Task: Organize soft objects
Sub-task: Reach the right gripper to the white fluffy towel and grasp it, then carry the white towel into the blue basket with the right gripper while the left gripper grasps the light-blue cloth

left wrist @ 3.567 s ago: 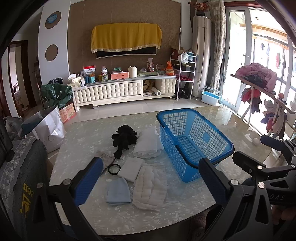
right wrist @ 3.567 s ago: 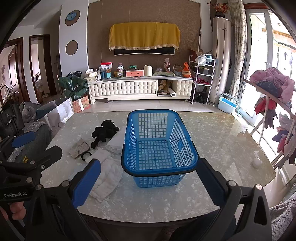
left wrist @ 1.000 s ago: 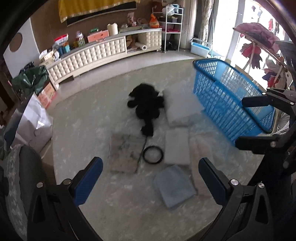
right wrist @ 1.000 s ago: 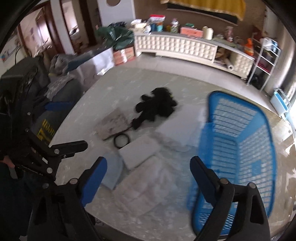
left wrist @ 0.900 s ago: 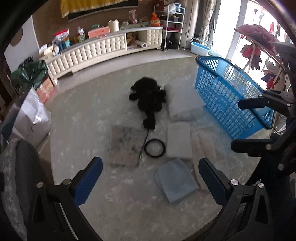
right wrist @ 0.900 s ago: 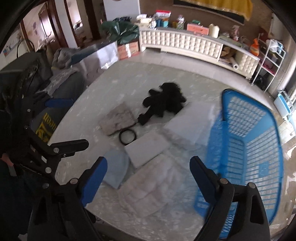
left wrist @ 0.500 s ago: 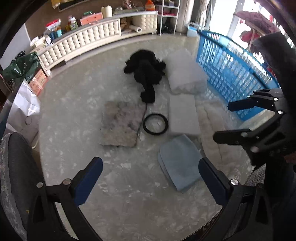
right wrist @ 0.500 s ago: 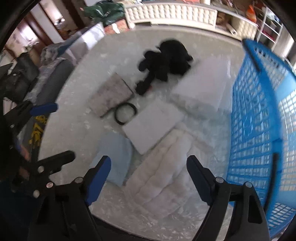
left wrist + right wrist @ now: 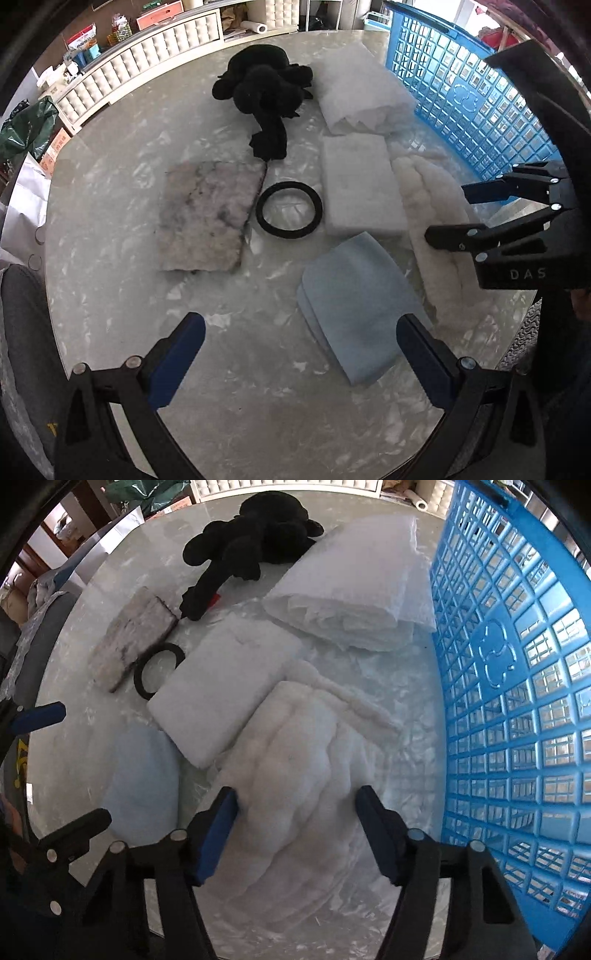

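Observation:
Soft things lie on the marble table (image 9: 110, 302): a black plush toy (image 9: 266, 92), a folded white cloth (image 9: 362, 96), a white foam pad (image 9: 360, 188), a fluffy white quilted piece (image 9: 295, 775), a light blue folded cloth (image 9: 358, 302), a grey mottled pad (image 9: 207, 214) and a black ring (image 9: 289, 211). A blue plastic basket (image 9: 517, 664) stands on the right. My right gripper (image 9: 297, 830) is open, its fingers straddling the near end of the fluffy piece. My left gripper (image 9: 295, 354) is open and empty, above the table beside the blue cloth.
The table's near edge curves just below both grippers. A white tufted cabinet (image 9: 147, 51) with clutter stands beyond the table. A grey chair back (image 9: 22, 332) is at the left. A white bag (image 9: 22, 199) sits on the floor at the left.
Both grippers have come down close over the table. The right gripper has moved onto the fluffy white piece and its jaws have narrowed around it. The left has dropped toward the blue cloth.

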Motion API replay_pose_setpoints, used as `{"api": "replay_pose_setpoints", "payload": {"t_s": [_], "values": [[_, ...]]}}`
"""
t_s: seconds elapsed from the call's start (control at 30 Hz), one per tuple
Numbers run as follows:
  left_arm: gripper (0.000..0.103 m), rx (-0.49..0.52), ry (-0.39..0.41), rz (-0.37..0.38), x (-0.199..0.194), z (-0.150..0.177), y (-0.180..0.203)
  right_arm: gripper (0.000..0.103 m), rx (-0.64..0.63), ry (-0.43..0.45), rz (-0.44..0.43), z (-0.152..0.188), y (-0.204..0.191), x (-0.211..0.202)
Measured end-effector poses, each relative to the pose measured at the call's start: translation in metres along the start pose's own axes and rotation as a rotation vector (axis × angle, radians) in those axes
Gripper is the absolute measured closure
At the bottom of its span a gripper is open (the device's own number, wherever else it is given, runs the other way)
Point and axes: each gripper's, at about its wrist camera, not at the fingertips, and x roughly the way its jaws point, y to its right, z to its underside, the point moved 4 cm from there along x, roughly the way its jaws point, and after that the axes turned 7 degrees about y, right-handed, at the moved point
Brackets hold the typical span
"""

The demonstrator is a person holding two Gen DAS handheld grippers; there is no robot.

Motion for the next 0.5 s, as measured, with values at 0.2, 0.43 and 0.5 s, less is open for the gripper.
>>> {"api": "replay_pose_setpoints", "payload": {"t_s": [0.2,0.43,0.5], "values": [[0.0,-0.007,-0.001,0.026,0.004,0.001,0.006,0.079,-0.039,0.05,0.003,0.005,-0.004,-0.012],[0.0,0.008,0.062,0.039,-0.015,0.004,0.01,0.081,-0.055,0.091,0.0,0.014,-0.022,-0.015],[0.0,0.009,0.091,0.051,-0.026,0.002,0.012,0.081,-0.07,0.115,0.003,0.016,-0.026,-0.031]]}}
